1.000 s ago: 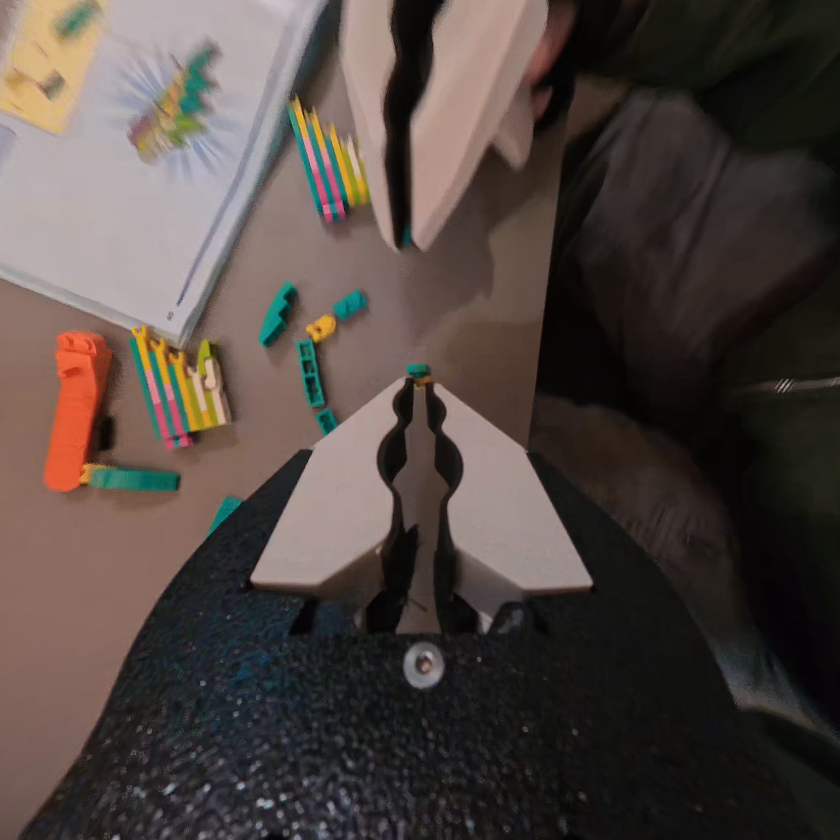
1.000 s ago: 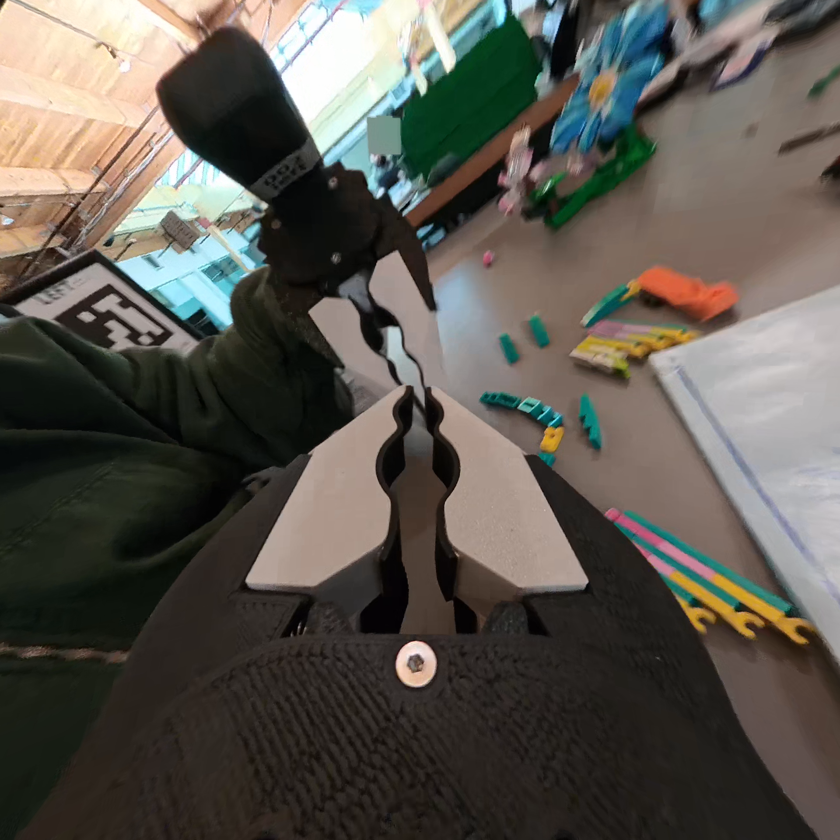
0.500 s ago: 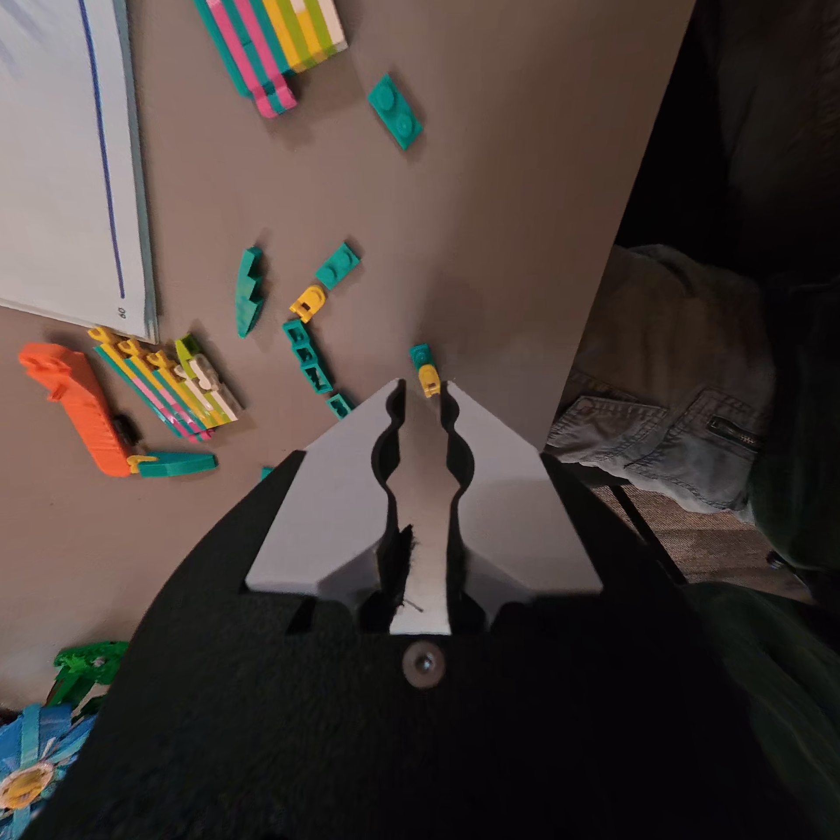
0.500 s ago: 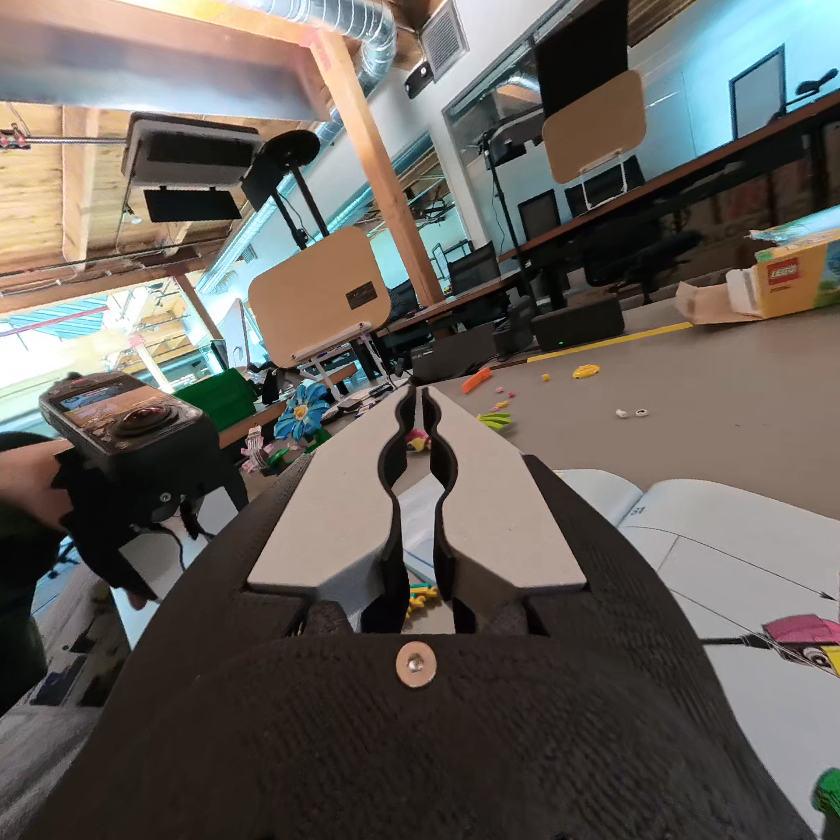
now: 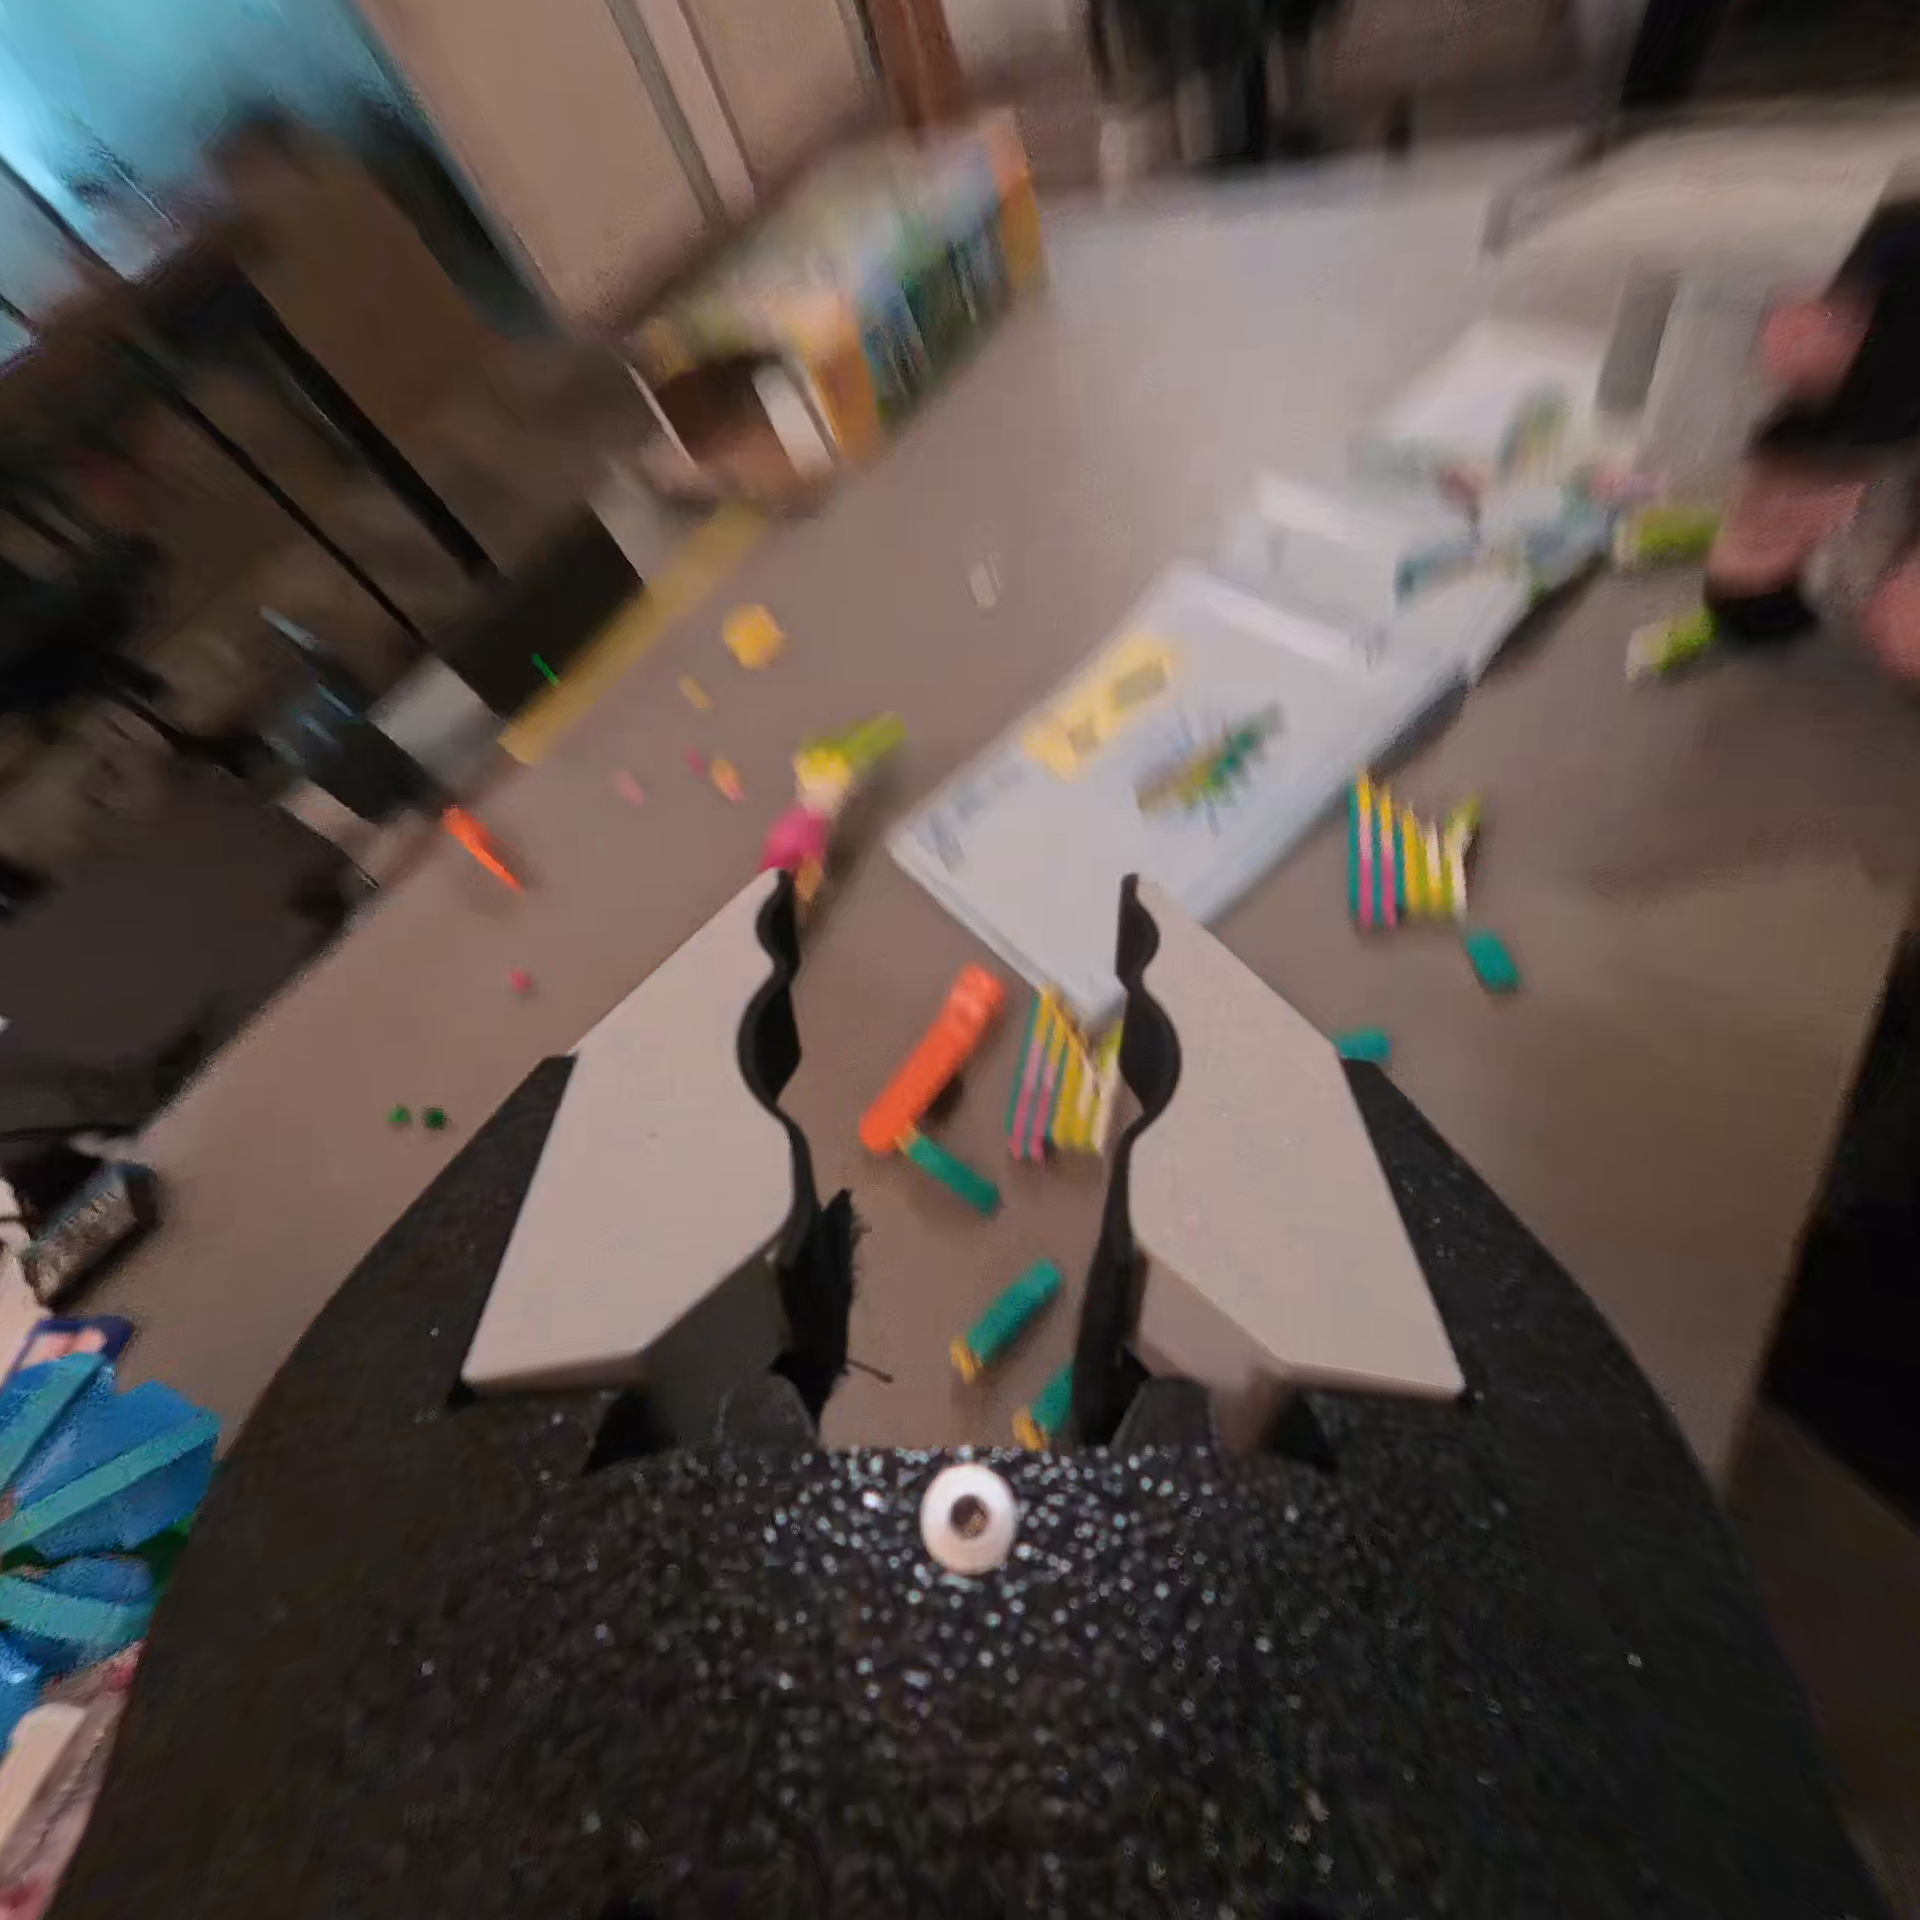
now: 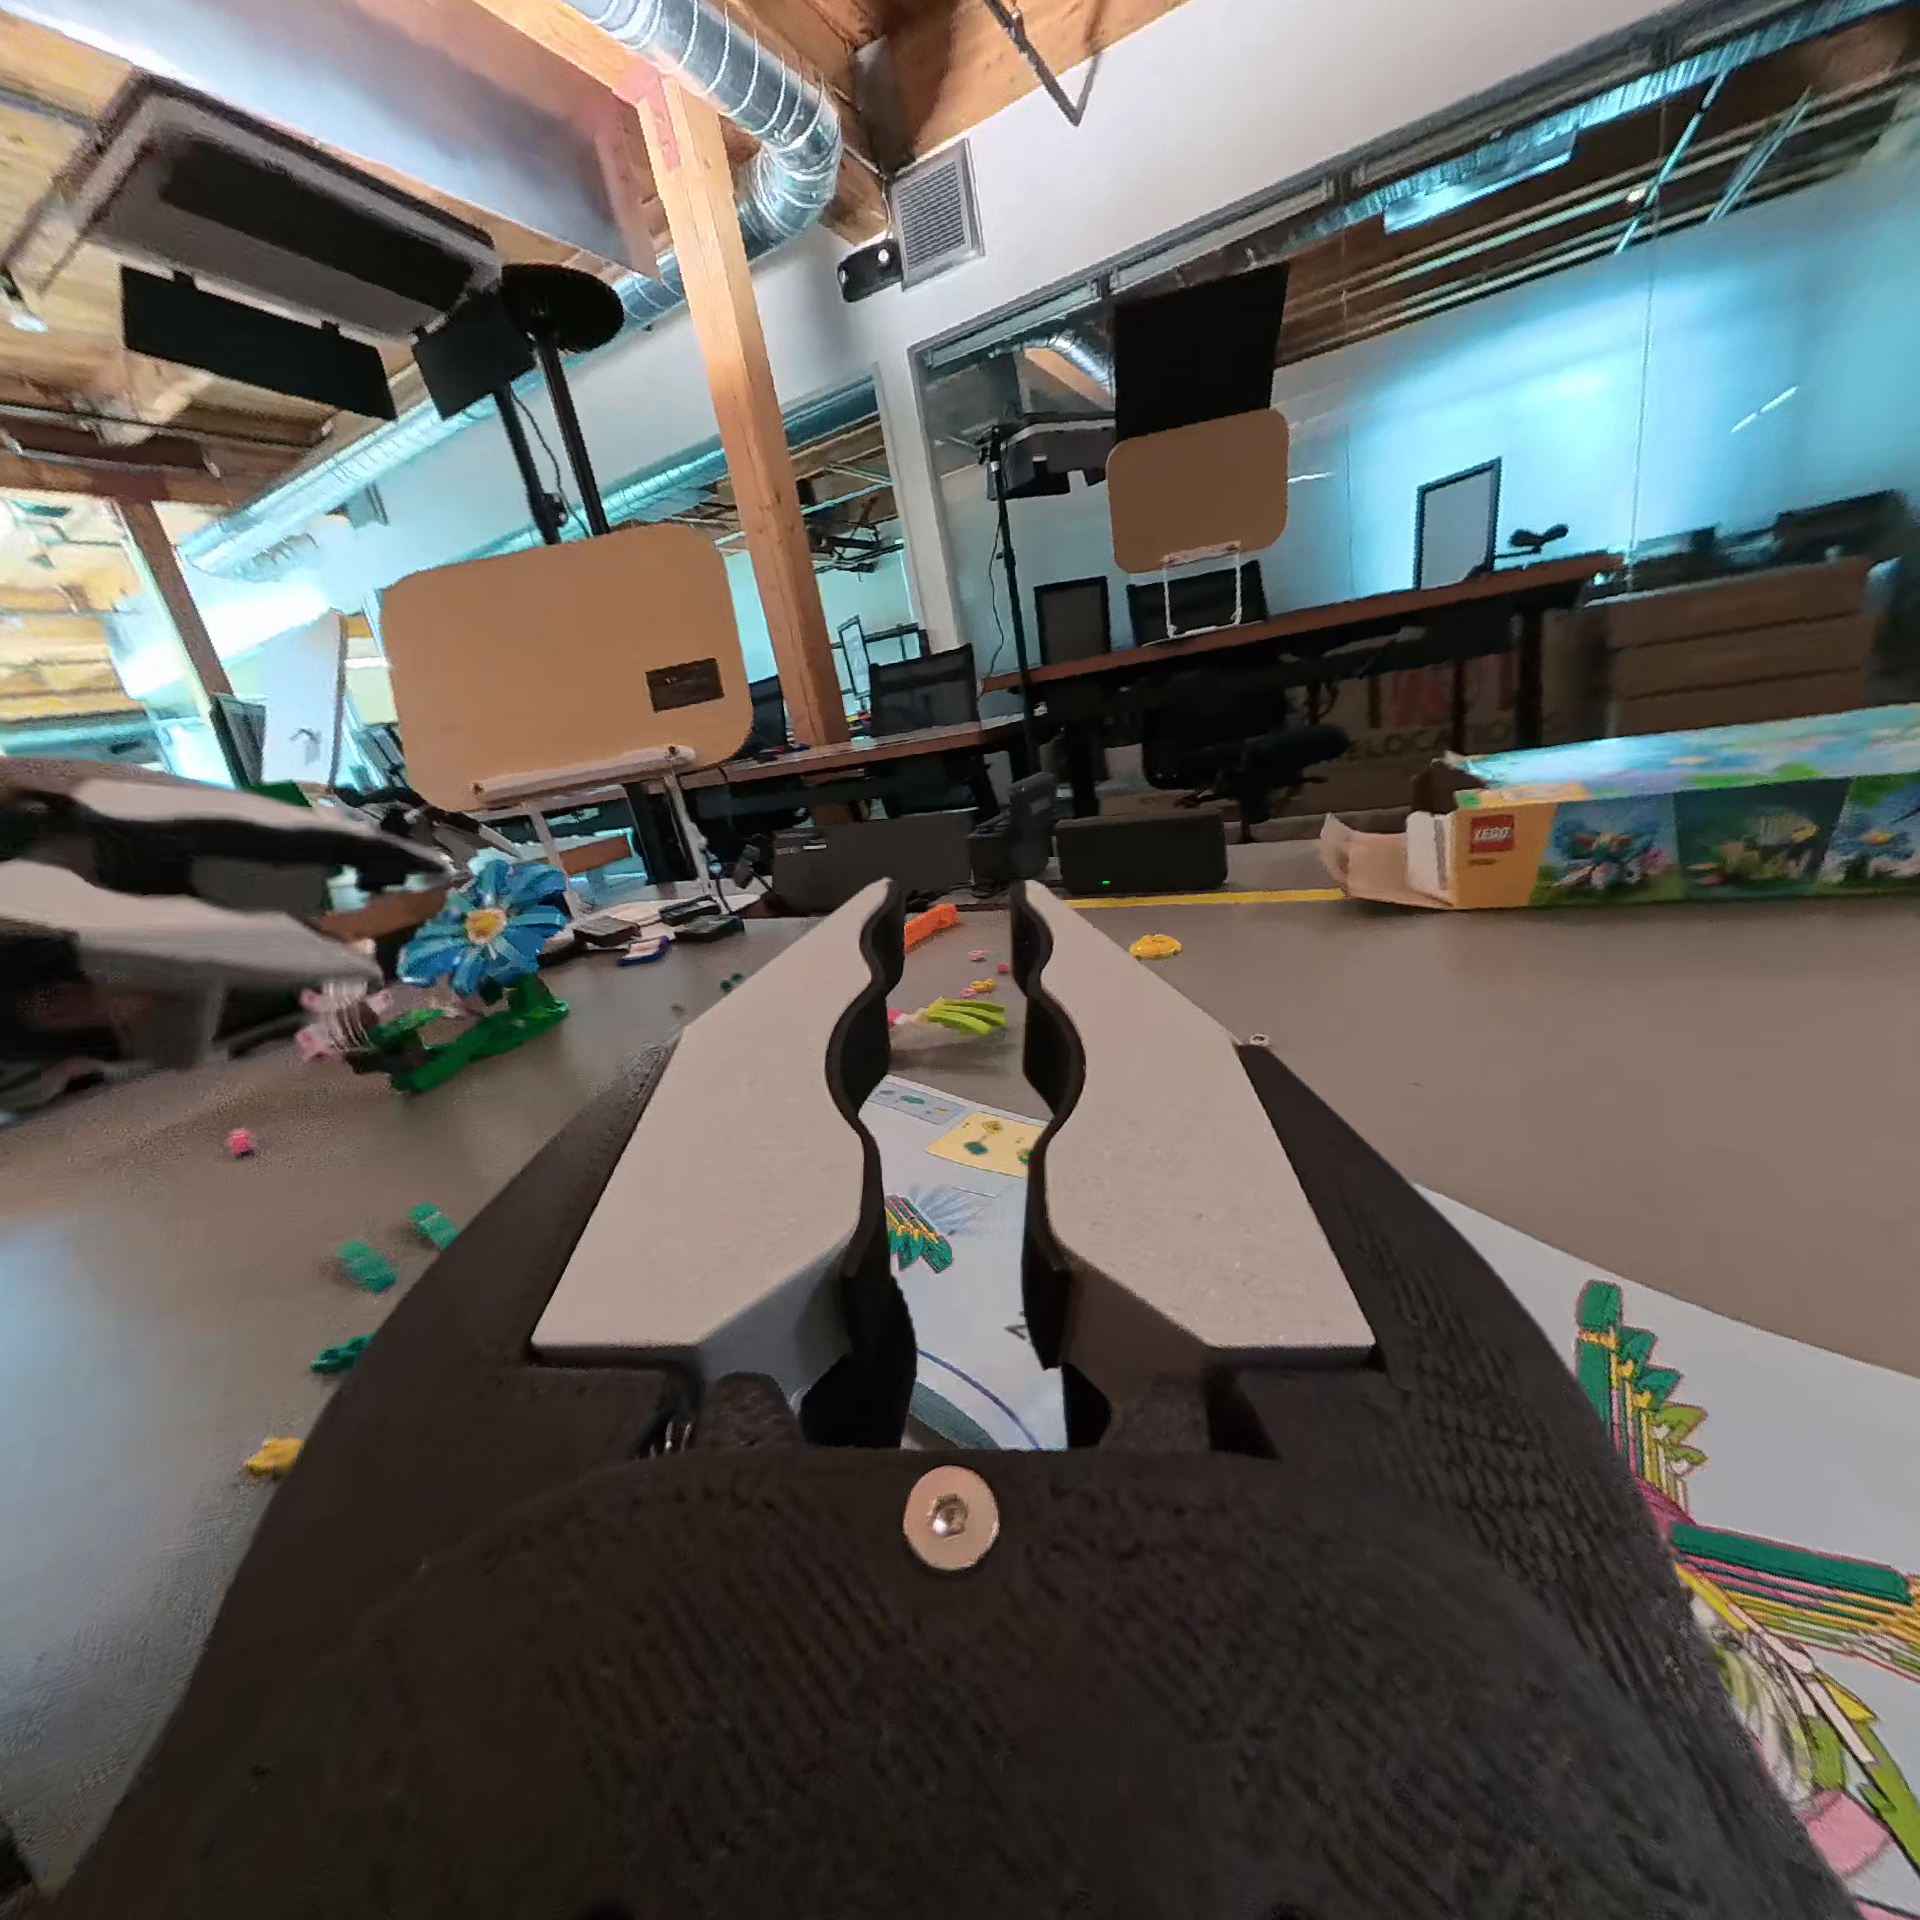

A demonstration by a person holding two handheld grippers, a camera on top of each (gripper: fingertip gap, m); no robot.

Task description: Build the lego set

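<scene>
My left gripper (image 5: 954, 894) is wide open and empty above the grey table (image 5: 1621, 1039); this view is blurred. Below its jaws lie an orange brick separator (image 5: 933, 1060), a striped plate stack (image 5: 1060, 1081) and teal pieces (image 5: 1006, 1320). A second striped stack (image 5: 1403, 862) lies beside the open instruction booklet (image 5: 1122, 790). My right gripper (image 6: 956, 904) is slightly open and empty, held low over the booklet (image 6: 1538, 1340). The left gripper also shows at the left edge of the right wrist view (image 6: 187, 883).
A built blue flower on a green stem (image 6: 483, 935) stands at the left. Loose teal (image 6: 364, 1262), yellow (image 6: 272, 1455) and pink (image 6: 239, 1141) pieces dot the table. An open set box (image 6: 1662, 842) lies at the far right. The table edge (image 5: 1860, 1143) is on my right.
My left gripper has opened wide and swung up from looking down at the table to looking across it. My right gripper's jaws have parted a little and it has lowered slightly.
</scene>
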